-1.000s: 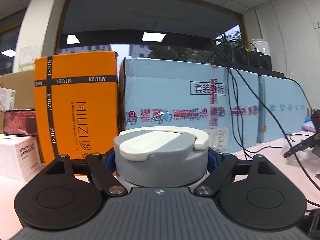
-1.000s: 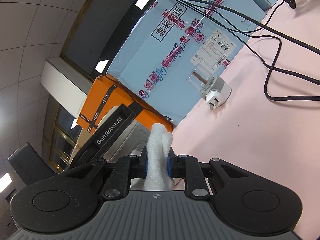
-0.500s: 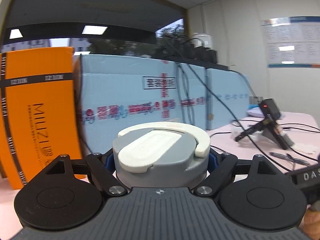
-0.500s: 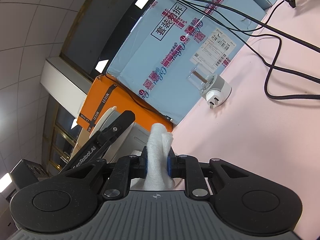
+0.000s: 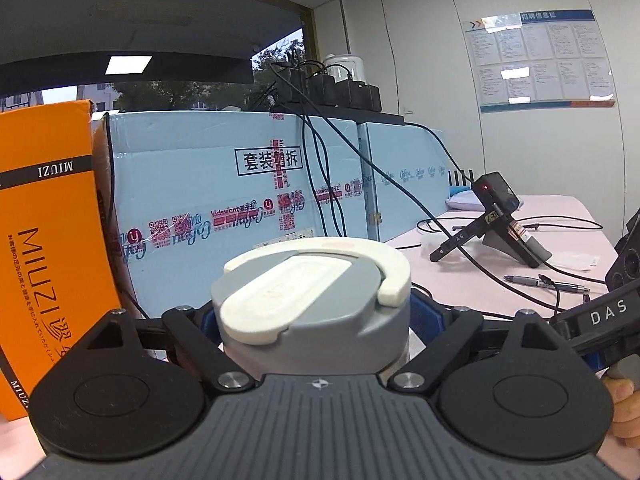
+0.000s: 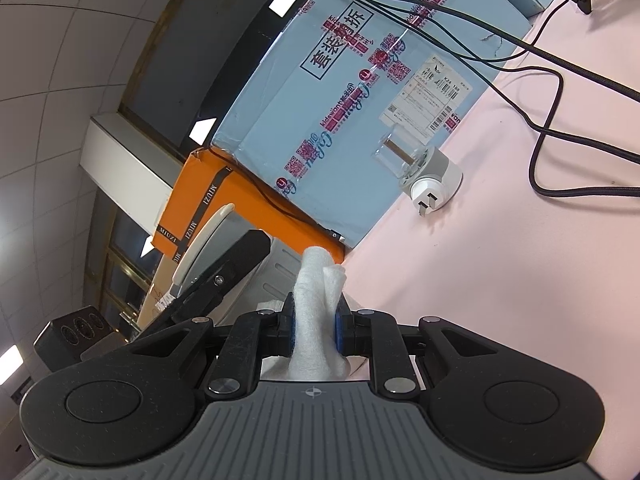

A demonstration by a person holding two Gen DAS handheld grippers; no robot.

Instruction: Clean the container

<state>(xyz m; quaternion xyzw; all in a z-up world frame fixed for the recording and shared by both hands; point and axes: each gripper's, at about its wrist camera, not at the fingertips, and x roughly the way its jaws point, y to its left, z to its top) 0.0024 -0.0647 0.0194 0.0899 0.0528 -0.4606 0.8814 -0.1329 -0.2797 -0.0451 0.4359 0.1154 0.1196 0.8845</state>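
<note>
Left gripper (image 5: 316, 316): spread wide, blue-padded fingers clamped on both flanks of the container (image 5: 310, 320). Container at picture centre in the left wrist view, upright, lid uppermost. Body cylindrical, smooth matte grey plastic; lid (image 5: 316, 276) cream-white, rounded flap inset within a horseshoe-shaped rim, finish slightly grainy.

Right gripper (image 6: 314, 328): nearly pressed together, pinching a folded white cloth (image 6: 316, 300) between blue pads. Cloth soft, fibrous, fleecy in texture, standing up past the fingertips toward 12 o'clock. In the right wrist view, same container (image 6: 224, 248) at 10 o'clock of the cloth, tilted in frame, just beside it; contact cannot be told. One black finger (image 6: 224, 276) of the left gripper seen across the container wall.

Surroundings: pale pink table (image 6: 500, 280), matte. Light blue carton (image 5: 224, 192) at 12 o'clock behind the container, taped with red printed tape. Orange carton (image 5: 44, 240) at 9 o'clock, black band marked MIUZI. White plug adapter (image 6: 434, 184) with clear cylindrical cap lying on the table at 1 o'clock of the cloth. Black cables (image 6: 560, 128) trailing across table at 2 o'clock.
</note>
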